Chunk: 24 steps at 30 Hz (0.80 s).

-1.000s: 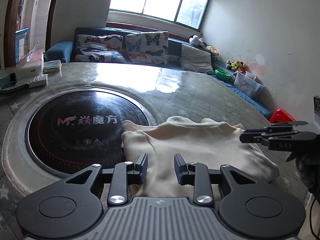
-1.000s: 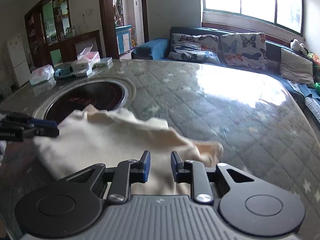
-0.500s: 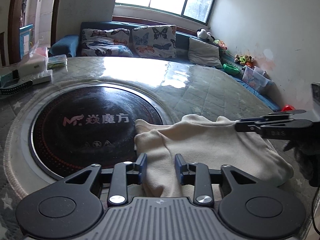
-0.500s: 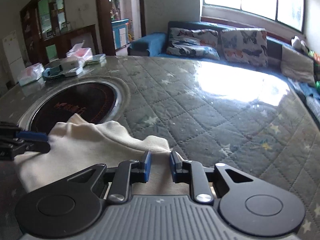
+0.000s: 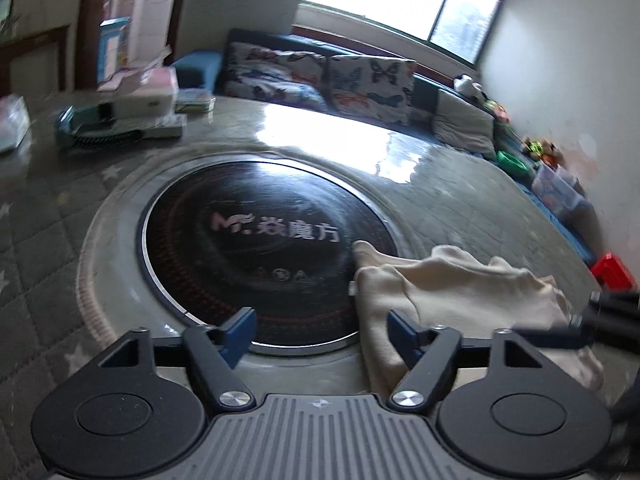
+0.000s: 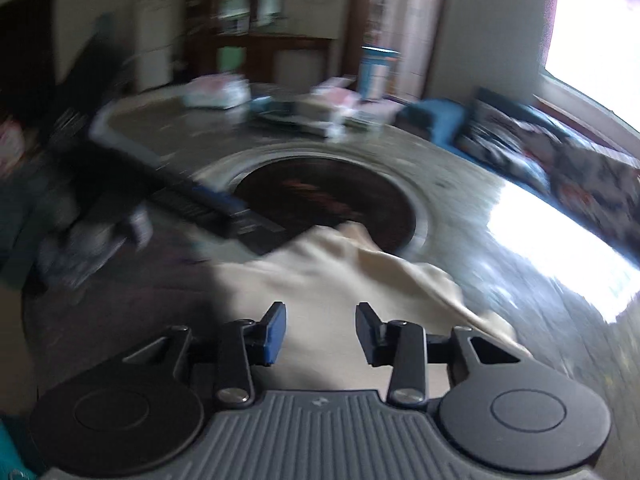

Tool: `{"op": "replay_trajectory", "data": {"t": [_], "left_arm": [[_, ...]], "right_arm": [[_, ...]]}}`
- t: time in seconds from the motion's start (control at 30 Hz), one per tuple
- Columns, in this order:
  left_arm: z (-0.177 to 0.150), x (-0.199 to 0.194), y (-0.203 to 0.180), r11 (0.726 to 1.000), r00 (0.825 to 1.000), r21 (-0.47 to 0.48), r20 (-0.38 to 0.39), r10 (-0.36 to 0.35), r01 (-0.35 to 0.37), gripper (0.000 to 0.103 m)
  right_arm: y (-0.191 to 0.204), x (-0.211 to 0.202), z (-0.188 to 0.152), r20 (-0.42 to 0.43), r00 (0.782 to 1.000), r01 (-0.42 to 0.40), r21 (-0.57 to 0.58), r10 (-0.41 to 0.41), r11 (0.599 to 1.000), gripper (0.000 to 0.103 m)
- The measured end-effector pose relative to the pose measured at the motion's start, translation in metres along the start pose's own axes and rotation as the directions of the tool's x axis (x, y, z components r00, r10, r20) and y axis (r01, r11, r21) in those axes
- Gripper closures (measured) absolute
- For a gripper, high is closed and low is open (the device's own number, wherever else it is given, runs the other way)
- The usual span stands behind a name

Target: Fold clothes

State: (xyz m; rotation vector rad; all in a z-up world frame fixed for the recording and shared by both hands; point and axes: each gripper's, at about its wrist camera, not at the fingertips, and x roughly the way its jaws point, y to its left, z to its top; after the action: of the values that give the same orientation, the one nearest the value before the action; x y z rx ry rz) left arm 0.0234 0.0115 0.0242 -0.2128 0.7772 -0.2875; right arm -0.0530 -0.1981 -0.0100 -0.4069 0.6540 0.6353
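Both grippers, left (image 5: 321, 332) and right (image 6: 320, 330), have just opened, gripping nothing; cloth (image 5: 460, 292) edges blur.

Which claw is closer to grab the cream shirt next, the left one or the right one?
Probably the right claw. Its open jaws have just been widening and sit right over the cream shirt. The left claw has also just been opening, but mostly over the black round hotplate; only its right finger overlaps the shirt.

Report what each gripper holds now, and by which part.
Nothing. The left gripper and right gripper both stand open, jaws just opened, over the cream garment.
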Motion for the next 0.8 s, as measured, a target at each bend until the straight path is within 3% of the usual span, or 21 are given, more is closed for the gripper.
{"op": "replay_trajectory", "data": {"t": [0.27, 0.37, 0.43, 0.53, 0.8], "left_arm": [[0.003, -0.006, 0.008, 0.995, 0.999, -0.090, -0.019, -0.036, 0.034, 0.009], [0.004, -0.005, 0.011, 0.984, 0.996, -0.165, -0.039, -0.082, 0.074, 0.008], [0.004, -0.004, 0.013, 0.972, 0.992, -0.212, -0.052, -0.119, 0.105, 0.008], [0.003, 0.000, 0.013, 0.950, 0.984, -0.277, -0.067, -0.165, 0.141, 0.008], [0.003, 0.015, 0.009, 0.880, 0.967, -0.443, -0.094, -0.238, 0.173, 0.009]], "right_arm": [[0.054, 0.024, 0.008, -0.022, 1.000, -0.002, -0.222, -0.004, 0.975, 0.064], [0.062, 0.032, 0.007, -0.029, 0.999, 0.017, -0.250, -0.024, 0.968, 0.067], [0.066, 0.037, 0.006, -0.033, 0.999, 0.029, -0.261, -0.039, 0.965, 0.075], [0.063, 0.034, 0.009, -0.019, 0.999, 0.028, -0.219, -0.033, 0.975, 0.087], [0.030, 0.007, 0.018, 0.056, 0.998, -0.019, -0.005, 0.020, 1.000, 0.091]]}}
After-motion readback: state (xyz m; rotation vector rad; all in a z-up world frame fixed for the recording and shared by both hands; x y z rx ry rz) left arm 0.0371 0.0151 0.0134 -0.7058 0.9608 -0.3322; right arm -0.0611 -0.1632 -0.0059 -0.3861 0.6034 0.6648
